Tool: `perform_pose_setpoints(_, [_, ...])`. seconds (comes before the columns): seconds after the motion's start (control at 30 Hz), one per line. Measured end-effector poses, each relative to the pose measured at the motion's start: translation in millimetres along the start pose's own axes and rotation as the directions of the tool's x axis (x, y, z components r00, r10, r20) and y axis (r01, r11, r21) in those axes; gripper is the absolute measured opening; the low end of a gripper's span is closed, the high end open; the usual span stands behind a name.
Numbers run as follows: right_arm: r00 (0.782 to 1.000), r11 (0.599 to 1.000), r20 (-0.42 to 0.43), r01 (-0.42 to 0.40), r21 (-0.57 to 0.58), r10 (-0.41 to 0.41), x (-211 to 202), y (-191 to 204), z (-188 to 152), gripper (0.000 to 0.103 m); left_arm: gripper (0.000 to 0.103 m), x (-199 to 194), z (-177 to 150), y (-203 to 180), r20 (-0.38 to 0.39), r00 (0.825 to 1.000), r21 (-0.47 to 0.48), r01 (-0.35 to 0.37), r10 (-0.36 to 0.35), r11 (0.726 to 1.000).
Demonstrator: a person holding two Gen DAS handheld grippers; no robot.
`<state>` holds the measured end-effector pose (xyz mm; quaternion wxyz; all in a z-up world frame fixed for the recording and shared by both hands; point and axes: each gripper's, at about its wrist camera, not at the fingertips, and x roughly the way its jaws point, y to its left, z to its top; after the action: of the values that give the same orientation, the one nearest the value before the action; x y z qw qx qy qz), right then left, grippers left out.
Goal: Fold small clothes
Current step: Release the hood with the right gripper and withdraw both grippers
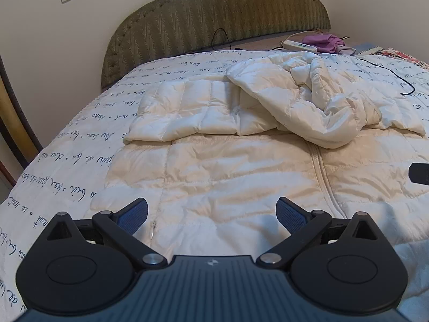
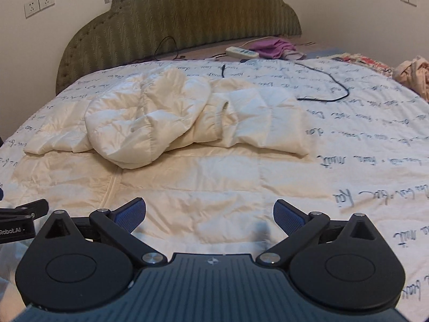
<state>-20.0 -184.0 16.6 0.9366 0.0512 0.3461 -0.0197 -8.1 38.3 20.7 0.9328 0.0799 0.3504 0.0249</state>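
Bed (image 1: 67, 145) w/ script-print cover; cream puffer jacket (image 1: 214, 166) lies zip-up, hem nearest both grippers. Left gripper (image 1: 211, 214) & right gripper (image 2: 209, 214): fingers wide, empty.

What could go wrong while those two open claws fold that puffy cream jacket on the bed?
The puffy jacket looks slippery, so the left gripper or right gripper, jaws wide open, may lose its hold. The hood and sleeves are already bunched on top, so a fold may trap lumps. The black cable lying near one sleeve might get snagged.
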Motion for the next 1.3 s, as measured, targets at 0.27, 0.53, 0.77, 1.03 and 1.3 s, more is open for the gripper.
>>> perform_pose_setpoints(0.27, [1.000, 1.000, 0.017, 0.021, -0.019, -0.020, -15.8, -6.4, -13.0, 0.103, 0.103, -21.9, -14.1, 8.8, 0.019, 1.000, -0.003, -0.003, 0.003, 1.000])
perform_pose_setpoints(0.53, [0.999, 0.999, 0.031, 0.022, -0.025, -0.021, -30.2, -5.0, -24.8, 0.103, 0.103, -41.0, -32.0, 28.1, 0.038, 0.999, -0.018, -0.026, 0.026, 1.000])
perform_pose_setpoints(0.77, [0.999, 0.999, 0.036, 0.028, -0.027, -0.027, -38.8, -0.4, -33.1, 0.103, 0.103, -50.4, -46.6, 54.0, 0.041, 0.997, -0.044, -0.061, 0.063, 0.997])
perform_pose_setpoints(1.03, [0.999, 0.999, 0.036, 0.040, -0.033, -0.039, -45.2, 2.2, -40.7, 0.103, 0.103, -59.8, -58.2, 81.7, 0.042, 0.995, -0.080, -0.091, 0.094, 0.993])
perform_pose_setpoints(1.3, [0.998, 0.998, 0.036, 0.045, -0.042, -0.044, -49.5, 2.1, -45.6, 0.103, 0.103, -64.7, -64.5, 92.7, 0.041, 0.994, -0.089, -0.097, 0.101, 0.991])
